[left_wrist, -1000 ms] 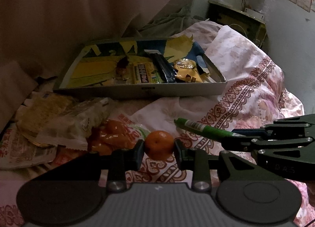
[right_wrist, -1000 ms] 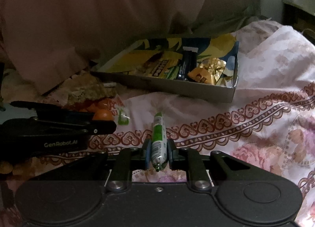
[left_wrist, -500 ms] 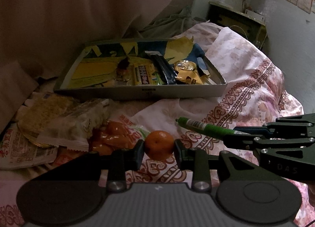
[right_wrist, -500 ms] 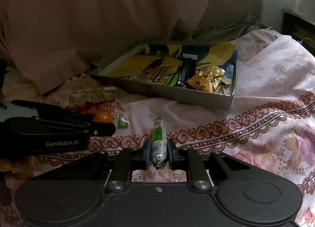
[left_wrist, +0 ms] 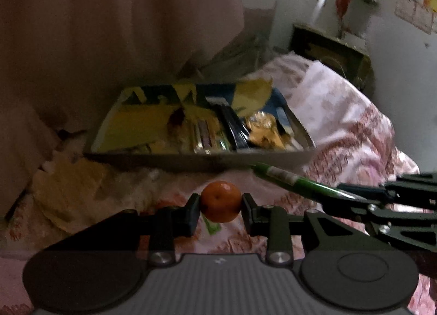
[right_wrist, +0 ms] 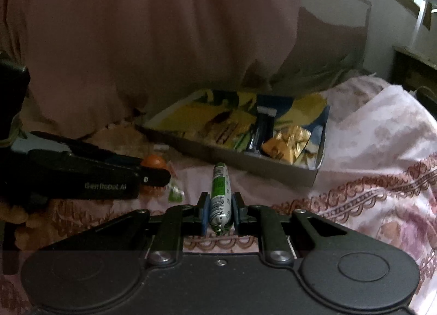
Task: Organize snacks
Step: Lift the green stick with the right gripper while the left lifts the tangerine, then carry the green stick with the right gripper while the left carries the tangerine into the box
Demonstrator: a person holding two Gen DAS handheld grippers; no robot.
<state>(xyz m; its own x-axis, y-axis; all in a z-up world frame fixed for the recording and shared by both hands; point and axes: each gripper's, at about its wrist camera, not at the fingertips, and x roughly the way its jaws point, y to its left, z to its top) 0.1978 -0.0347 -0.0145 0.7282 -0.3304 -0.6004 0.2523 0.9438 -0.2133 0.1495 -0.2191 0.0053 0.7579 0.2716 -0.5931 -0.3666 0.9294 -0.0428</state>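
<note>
Two snacks in transit, none yet released: at left, left gripper point(left_wrist: 220, 201) pinching a small orange point(left_wrist: 220, 200) between its pads, just short of the shallow tray point(left_wrist: 196, 157); at right, right gripper point(right_wrist: 220, 212) clamped on a green-wrapped stick point(right_wrist: 220, 194), likewise held short of that tray. Already inside the tray, a dark bar point(right_wrist: 261, 130) and gold packets point(right_wrist: 288, 143), among others too blurred to name; still outside on the floral bedspread point(right_wrist: 382, 178), seemingly a few crumpled wrappers point(left_wrist: 68, 189) at far left, hence roughly midway.
</note>
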